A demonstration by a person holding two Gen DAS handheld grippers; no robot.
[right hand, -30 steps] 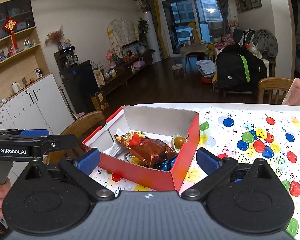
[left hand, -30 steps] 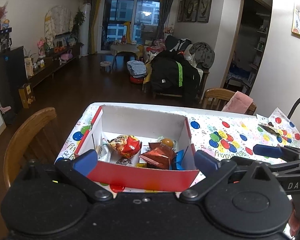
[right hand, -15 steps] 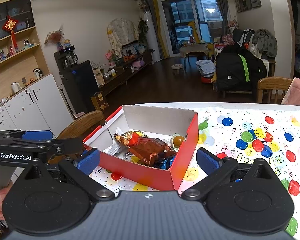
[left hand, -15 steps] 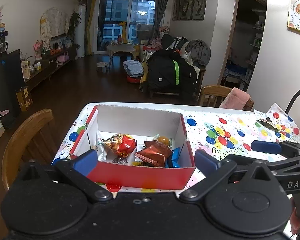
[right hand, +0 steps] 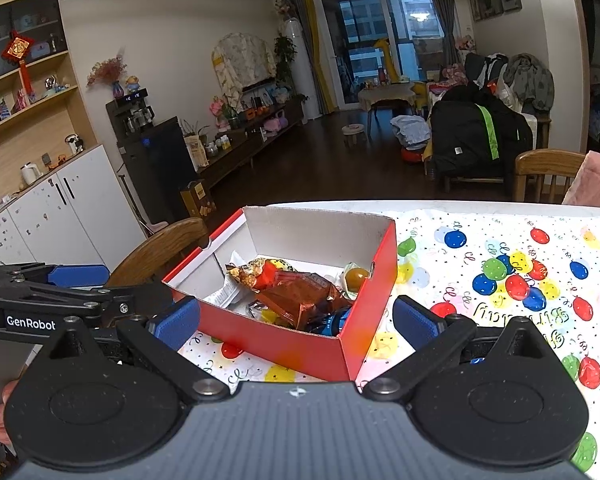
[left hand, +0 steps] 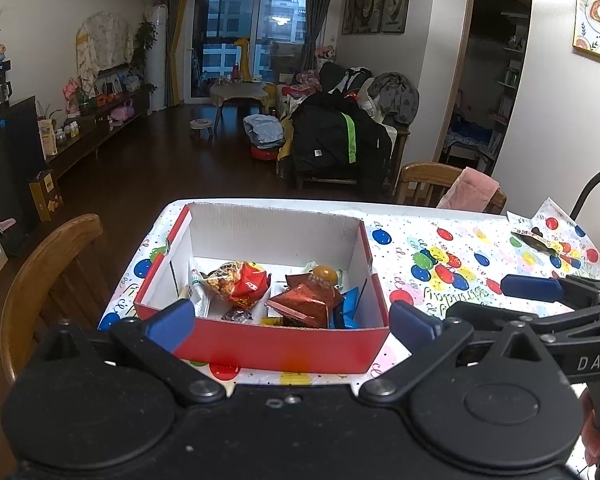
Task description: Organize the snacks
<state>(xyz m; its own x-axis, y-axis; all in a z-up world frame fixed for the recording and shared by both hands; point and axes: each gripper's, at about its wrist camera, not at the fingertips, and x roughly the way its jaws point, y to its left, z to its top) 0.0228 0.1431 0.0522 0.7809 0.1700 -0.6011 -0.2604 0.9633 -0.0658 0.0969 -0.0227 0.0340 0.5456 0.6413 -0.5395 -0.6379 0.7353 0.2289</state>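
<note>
A red cardboard box [left hand: 272, 350] with white inner walls stands on the balloon-print tablecloth [left hand: 452, 264]; it also shows in the right wrist view [right hand: 284, 340]. Inside lie several wrapped snacks: a red-orange bag [left hand: 240, 282], a brown-red packet [left hand: 308, 300], a blue packet [left hand: 346, 304] and a round amber sweet [left hand: 325, 272]. My left gripper [left hand: 290, 322] is open and empty, held just before the box's near wall. My right gripper [right hand: 296, 318] is open and empty, at the box's near right corner. Each gripper shows at the edge of the other's view.
A wooden chair [left hand: 48, 276] stands at the table's left side and another with a pink cloth [left hand: 448, 188] at the far side. A dark wrapper [left hand: 534, 240] lies on the cloth at the far right. The living room lies beyond.
Both grippers have drawn back a little from the box, still open. The box and its snacks have not moved.
</note>
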